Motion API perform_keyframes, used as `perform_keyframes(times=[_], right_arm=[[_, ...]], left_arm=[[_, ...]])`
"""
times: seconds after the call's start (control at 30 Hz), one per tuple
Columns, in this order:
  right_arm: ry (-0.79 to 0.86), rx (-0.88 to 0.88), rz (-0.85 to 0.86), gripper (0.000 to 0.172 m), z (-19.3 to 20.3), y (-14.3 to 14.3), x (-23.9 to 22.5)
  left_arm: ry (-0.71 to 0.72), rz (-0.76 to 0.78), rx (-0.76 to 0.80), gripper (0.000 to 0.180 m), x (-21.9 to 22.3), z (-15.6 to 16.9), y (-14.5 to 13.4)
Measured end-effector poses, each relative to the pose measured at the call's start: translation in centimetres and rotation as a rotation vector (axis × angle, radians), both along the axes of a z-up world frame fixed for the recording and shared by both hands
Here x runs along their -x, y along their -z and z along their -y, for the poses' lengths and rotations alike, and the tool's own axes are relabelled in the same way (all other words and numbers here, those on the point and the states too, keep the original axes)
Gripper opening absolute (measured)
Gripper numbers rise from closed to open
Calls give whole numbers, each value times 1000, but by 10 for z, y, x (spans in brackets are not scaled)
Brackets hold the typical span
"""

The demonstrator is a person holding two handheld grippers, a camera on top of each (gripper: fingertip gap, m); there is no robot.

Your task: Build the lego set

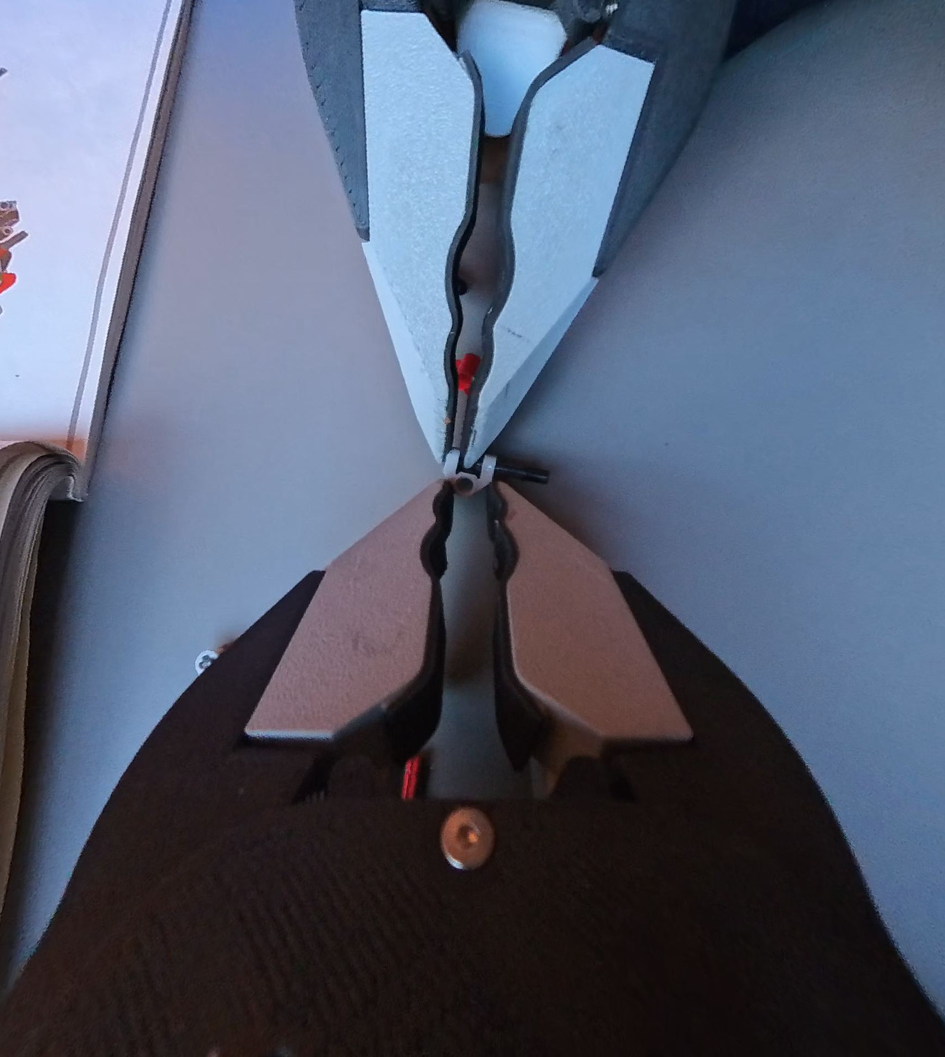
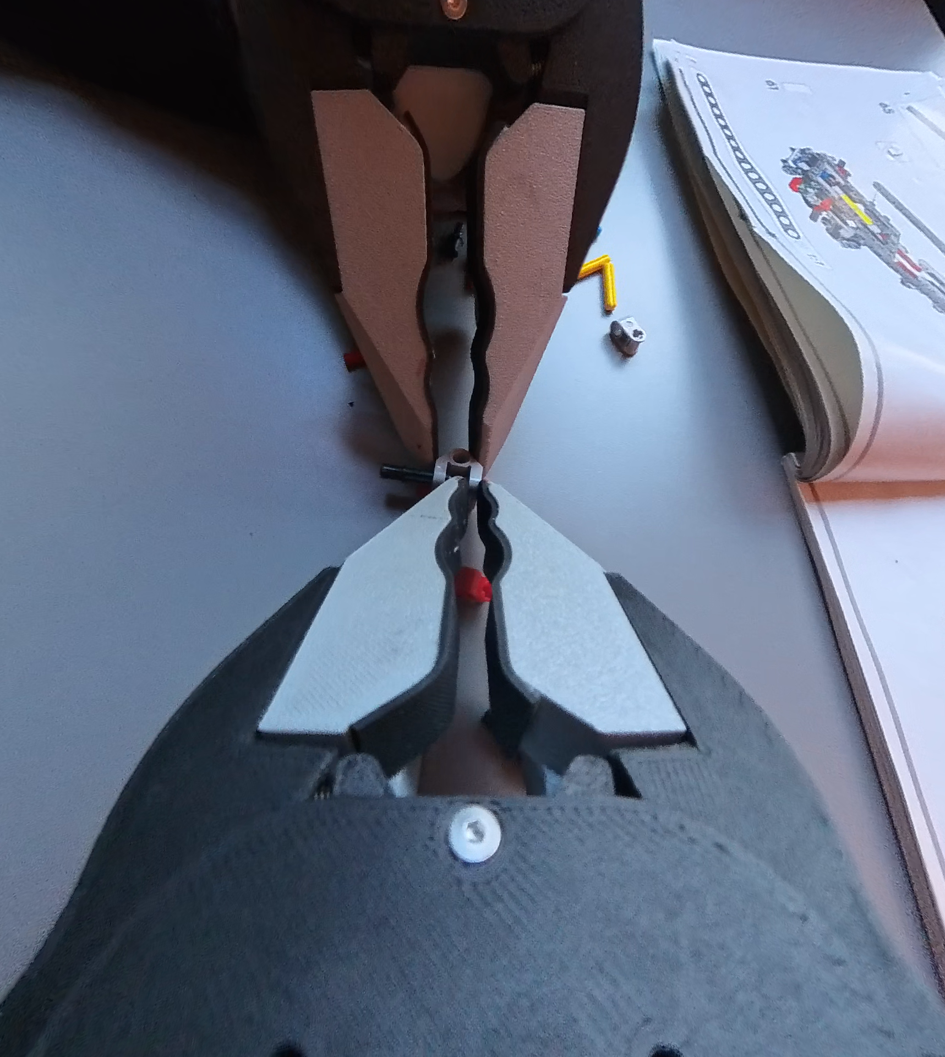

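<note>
While the two tongs meet tip to tip in the middle, everything rests over a plain, matte grey bench (image 2: pixel 115 343) that is lit softly with a bluish tone; no wall and no other part of the room shows in either view.

The left tongs (image 1: pixel 469 496), with brownish-pink fingers, stand only a little apart, and their tips press on a small white connector piece (image 1: pixel 470 472) with a round hole. A black pin (image 1: pixel 524 473) passes through this piece and sticks out to one side. The right tongs (image 2: pixel 473 486), with light grey fingers, are closed at the tips on the other end of the same white piece. The piece is therefore held between both tongs, just over the bench. A small red part (image 2: pixel 473 592) sits farther back between the right fingers, but I cannot tell if it is gripped or lies on the bench below.

An open instruction booklet (image 1: pixel 47 217) with coloured drawings lies at the edge of the left wrist view. The right wrist view shows it from the other side, and only this view shows the loose parts beside it: a yellow angled beam (image 2: pixel 601 280), a small grey connector (image 2: pixel 627 337) and a red pin (image 2: pixel 352 360) near the left fingers.
</note>
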State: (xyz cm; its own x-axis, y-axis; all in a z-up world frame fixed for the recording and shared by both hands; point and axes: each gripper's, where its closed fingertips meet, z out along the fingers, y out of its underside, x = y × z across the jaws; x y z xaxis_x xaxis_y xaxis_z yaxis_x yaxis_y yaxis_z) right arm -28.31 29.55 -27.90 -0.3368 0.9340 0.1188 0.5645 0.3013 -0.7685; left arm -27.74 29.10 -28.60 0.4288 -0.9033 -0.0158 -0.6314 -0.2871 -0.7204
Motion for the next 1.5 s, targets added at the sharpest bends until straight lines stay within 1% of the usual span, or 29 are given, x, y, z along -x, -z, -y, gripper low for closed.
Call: perform_keyframes(times=[0.43,0.8,0.83,0.87,0.93,0.97,1.03,1.13,1.23,1.33,1.4,1.43,1.5], right_arm=[[-55,13,4,0,2,0,0],[-38,53,27,0,0,0,1],[-34,47,18,0,-1,-1,2],[-22,33,-6,1,-3,-4,3],[10,7,-68,14,-10,-11,4],[0,34,-97,19,-8,-16,3],[-25,97,-98,15,-4,-20,0],[-33,92,-43,13,-2,-11,0],[-29,68,-34,20,-3,-9,-1],[27,65,-65,22,-16,-17,-8],[76,93,-99,22,-20,-30,-17],[98,106,-124,22,-21,-38,-22],[134,126,-159,18,-17,-47,-31]], left_arm=[[3,7,14,10,-1,1,0],[-22,1,-2,10,0,-1,0],[-25,-3,-9,8,0,-2,0],[-34,-9,-22,6,1,-3,0],[-41,-24,-44,0,2,-4,0],[-41,-29,-55,0,1,-4,0],[-50,-26,-50,0,1,-4,0],[-64,-7,-16,0,1,-5,0],[-74,-8,-21,0,2,-6,0],[-80,0,-11,8,2,-7,-1],[-78,14,17,19,2,-7,-1],[-74,21,31,25,1,-8,-1],[-56,25,35,30,1,-10,-1]])
